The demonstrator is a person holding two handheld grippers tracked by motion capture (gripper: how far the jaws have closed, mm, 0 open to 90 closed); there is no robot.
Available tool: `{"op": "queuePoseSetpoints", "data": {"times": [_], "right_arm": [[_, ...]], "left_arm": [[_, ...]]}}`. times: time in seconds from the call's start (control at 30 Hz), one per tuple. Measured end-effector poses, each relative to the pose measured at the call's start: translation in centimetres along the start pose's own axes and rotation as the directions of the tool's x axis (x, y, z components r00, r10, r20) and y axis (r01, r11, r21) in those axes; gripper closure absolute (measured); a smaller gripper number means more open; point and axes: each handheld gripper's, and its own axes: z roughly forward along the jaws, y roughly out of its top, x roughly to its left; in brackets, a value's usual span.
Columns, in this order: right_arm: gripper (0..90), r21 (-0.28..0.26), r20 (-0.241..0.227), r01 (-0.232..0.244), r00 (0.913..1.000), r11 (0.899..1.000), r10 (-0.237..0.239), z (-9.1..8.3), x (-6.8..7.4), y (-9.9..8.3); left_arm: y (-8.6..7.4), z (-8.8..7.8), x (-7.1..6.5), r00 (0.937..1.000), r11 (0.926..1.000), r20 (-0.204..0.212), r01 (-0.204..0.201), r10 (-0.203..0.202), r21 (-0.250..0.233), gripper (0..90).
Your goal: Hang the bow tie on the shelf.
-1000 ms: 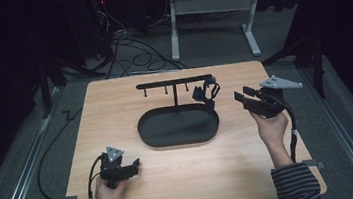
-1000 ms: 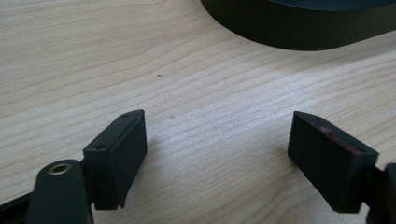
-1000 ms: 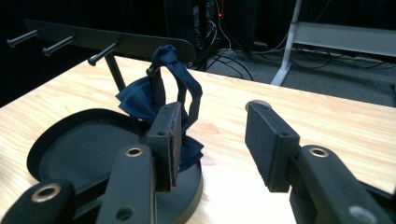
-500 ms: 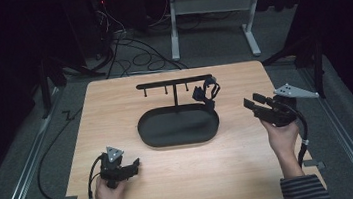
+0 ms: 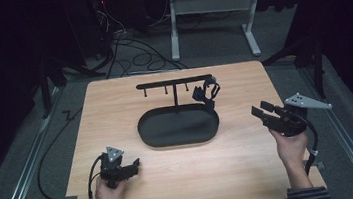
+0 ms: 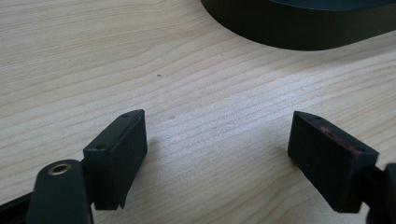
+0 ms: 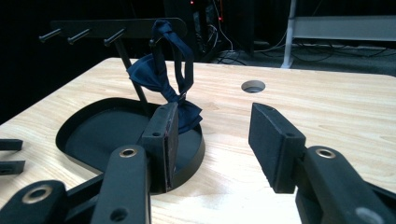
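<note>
So the navy bow tie (image 7: pixel 164 79) already hangs from the end peg of the rack (image 5: pixel 172 83) over the black tray (image 5: pixel 179 138). My right gripper (image 5: pixel 265 110), jaws just opened and empty, sits well apart; my left gripper (image 5: pixel 132 165) rests open, empty.

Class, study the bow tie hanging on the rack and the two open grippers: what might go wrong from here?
1. The bow tie hangs by its strap from the end peg of the rack; a nudge might slip it off into the tray.
2. The right gripper, jaws open and empty, faces the thin rack post; bumping it could tip the stand.
</note>
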Motion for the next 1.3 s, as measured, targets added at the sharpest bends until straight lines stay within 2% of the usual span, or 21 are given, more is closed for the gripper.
{"op": "queuePoseSetpoints", "data": {"times": [0.53, 1.17, 1.3], "right_arm": [[54.1, 0.004, -0.002, -0.035, 0.9994, 0.999, 0.035, -1.0, -0.5, -2.0], [54.2, 0.018, -0.032, -0.077, 0.9964, 0.997, 0.078, -0.8, -0.5, -4.6], [54.2, 0.017, -0.031, -0.100, 0.9945, 0.995, 0.101, -0.9, -0.7, -5.2]], "left_arm": [[0.0, 0.0, 0.0, 1.0000, 1.0000, 0.000, 0.000, 0.000, 0.000, 20.3], [0.0, 0.0, 0.0, 1.0000, 1.0000, 0.000, 0.000, 0.000, 0.001, 20.4], [0.0, 0.0, 0.0, 1.0000, 1.0000, 0.000, 0.000, 0.000, 0.000, 20.3]]}}
